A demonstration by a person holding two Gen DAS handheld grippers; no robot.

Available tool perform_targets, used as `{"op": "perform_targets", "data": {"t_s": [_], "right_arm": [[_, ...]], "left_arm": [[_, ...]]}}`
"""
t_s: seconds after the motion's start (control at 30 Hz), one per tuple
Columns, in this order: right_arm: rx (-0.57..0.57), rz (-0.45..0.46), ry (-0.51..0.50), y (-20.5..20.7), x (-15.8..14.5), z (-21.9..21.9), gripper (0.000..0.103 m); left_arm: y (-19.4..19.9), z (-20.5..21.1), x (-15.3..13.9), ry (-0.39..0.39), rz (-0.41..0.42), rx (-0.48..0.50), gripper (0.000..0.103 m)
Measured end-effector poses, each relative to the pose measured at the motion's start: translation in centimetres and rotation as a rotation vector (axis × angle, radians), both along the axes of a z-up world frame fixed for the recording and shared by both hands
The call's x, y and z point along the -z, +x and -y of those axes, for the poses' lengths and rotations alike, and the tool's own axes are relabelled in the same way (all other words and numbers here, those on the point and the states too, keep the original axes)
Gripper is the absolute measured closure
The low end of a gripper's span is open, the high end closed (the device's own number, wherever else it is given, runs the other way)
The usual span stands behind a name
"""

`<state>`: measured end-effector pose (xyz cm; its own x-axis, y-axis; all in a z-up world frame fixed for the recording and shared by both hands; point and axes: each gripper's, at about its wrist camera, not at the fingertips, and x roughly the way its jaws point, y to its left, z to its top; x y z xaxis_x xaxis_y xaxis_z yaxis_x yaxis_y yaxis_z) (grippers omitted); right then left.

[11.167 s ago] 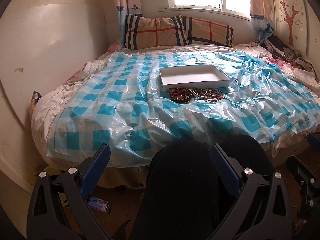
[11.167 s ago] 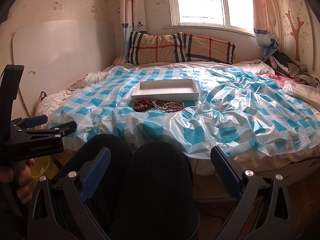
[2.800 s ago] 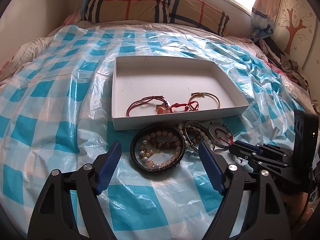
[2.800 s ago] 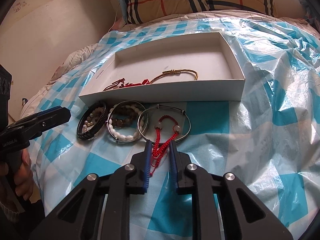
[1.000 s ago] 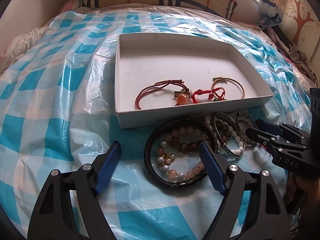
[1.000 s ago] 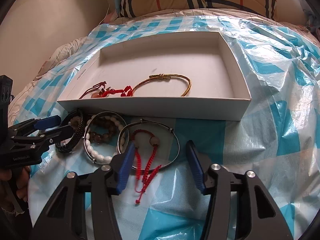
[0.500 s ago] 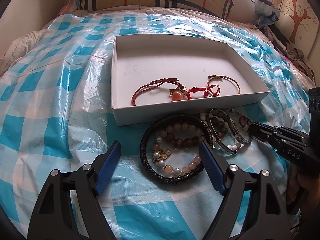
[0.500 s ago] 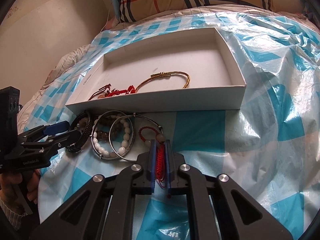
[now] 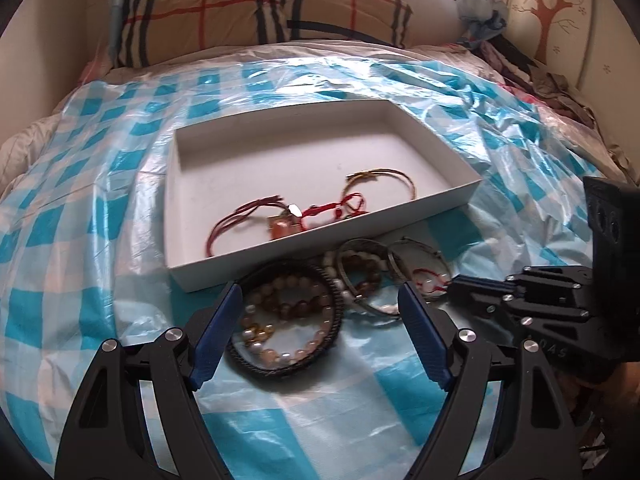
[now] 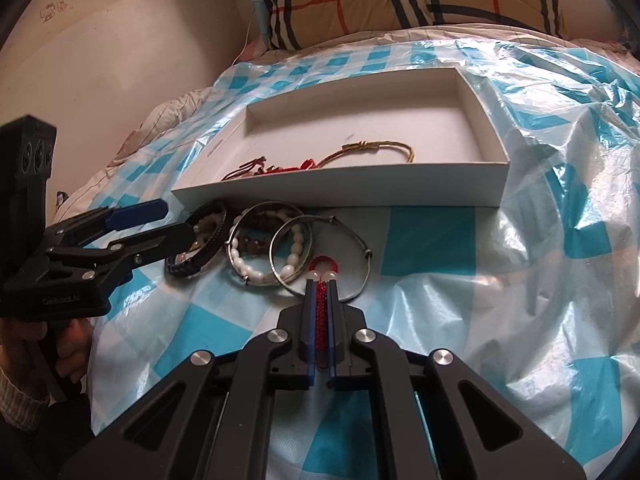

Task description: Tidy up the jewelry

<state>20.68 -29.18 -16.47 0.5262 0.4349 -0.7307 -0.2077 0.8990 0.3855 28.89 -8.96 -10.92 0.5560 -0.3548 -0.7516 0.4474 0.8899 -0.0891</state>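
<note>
On the bed's checked sheet (image 9: pixel 80 208), just before the tray's (image 10: pixel 360 196) near wall, the bangles (image 10: pixel 260 252) lie heaped; the right gripper (image 10: pixel 320 280) is pinched tight on the red cord (image 10: pixel 321 320), inside a wire bangle (image 10: pixel 348 256); the left gripper (image 9: pixel 320 300) hangs wide over the black bracelet (image 9: pixel 286 324); three cords lie in the tray.

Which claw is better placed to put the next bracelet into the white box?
Right. The right claw is already shut on the red cord bracelet, just before the white box. The left claw is open, holding nothing.
</note>
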Motion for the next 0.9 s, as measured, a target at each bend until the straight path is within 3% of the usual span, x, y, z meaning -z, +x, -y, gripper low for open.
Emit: {"op": "perform_targets", "data": {"t_s": [0.17,0.37,0.47,0.53,0.6,0.67,0.9], "right_arm": [[0.01,0.001,0.015,-0.7,-0.2,0.5,0.098],[0.052,-0.023,0.019,-2.1,0.2,2.1,0.098],[0.053,-0.043,0.017,-1.8,0.6,2.0,0.098],[0.052,-0.051,0.021,-1.7,0.7,2.0,0.098],[0.052,-0.059,0.037,-1.7,0.9,2.2,0.098],[0.049,-0.069,0.042,-1.6,1.0,2.2,0.097],[0.035,-0.065,0.025,-1.7,0.9,1.7,0.097]], "left_arm": [[1.1,4.2,0.0,0.002,-0.015,0.114,0.027],[3.4,6.3,2.2,0.024,-0.117,0.117,0.045],[3.7,6.9,3.0,0.058,-0.125,0.106,0.054],[3.7,6.9,3.1,0.075,-0.117,0.099,0.066],[3.6,6.7,3.2,0.078,-0.117,0.106,0.088],[3.2,6.5,3.0,0.073,-0.113,0.119,0.095],[0.5,3.6,1.9,0.036,-0.109,0.109,0.099]]}}
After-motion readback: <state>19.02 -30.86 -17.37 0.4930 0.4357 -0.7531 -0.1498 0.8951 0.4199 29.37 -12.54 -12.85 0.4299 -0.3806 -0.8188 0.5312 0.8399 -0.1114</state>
